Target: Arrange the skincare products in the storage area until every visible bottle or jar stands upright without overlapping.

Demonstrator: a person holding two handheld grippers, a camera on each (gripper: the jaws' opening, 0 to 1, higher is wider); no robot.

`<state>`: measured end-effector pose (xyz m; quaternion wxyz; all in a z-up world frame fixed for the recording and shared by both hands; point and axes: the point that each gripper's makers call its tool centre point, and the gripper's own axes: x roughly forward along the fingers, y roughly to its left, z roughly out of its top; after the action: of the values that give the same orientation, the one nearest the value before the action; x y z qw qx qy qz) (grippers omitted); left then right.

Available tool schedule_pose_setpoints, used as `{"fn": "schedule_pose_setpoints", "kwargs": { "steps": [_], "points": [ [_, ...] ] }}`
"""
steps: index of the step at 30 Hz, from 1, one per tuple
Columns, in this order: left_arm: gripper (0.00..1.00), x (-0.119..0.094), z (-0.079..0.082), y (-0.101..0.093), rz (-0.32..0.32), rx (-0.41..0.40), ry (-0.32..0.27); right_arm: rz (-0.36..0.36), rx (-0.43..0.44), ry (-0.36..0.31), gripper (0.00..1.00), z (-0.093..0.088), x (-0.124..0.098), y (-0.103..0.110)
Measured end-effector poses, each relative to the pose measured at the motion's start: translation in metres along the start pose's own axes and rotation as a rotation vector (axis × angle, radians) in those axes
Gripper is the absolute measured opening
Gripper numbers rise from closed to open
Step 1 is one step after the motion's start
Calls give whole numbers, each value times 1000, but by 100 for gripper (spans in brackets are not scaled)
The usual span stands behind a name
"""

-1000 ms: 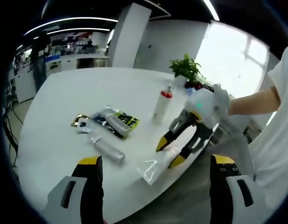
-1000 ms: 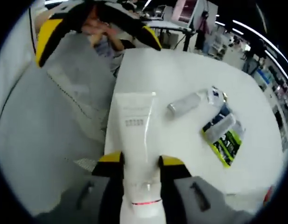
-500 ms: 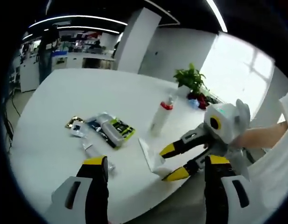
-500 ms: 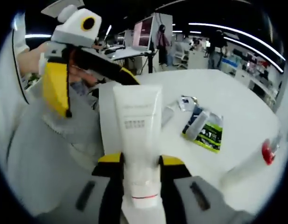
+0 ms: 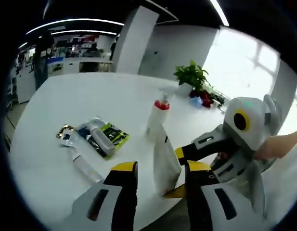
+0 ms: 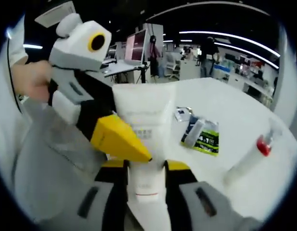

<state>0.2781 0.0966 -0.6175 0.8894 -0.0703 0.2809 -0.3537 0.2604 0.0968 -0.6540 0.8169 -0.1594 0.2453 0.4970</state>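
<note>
My right gripper is clamped on a white tube; my left gripper, jaws apart, straddles it above the white table.

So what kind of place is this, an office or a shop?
Most likely an open-plan office or lab: a computer monitor on a desk, strip ceiling lights, and a large white table with a potted plant.

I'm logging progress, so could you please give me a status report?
Right claw shut on white tube. Left claw open around it. Spray bottle upright; small bottle lying flat.
</note>
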Motion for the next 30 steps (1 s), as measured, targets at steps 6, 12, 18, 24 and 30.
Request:
{"fn": "schedule_pose_setpoints", "kwargs": {
  "steps": [6, 12, 18, 24, 30],
  "points": [
    [19, -1, 24, -13, -36, 57, -64, -70, 31, -46, 28, 15, -17, -9],
    [9, -9, 42, -12, -87, 109, -82, -74, 82, -155, 1, 36, -31, -20],
    [9, -13, 64, -13, -116, 103, -127, -75, 30, -100, 19, 26, -31, -19],
    [9, -20, 80, -36, -236, 193, -115, -48, 51, -132, 29, 30, -39, -19],
    [9, -28, 97, -64, -390, 293, -105, 68, 92, -283, 33, 67, -57, -14]
  ]
}}
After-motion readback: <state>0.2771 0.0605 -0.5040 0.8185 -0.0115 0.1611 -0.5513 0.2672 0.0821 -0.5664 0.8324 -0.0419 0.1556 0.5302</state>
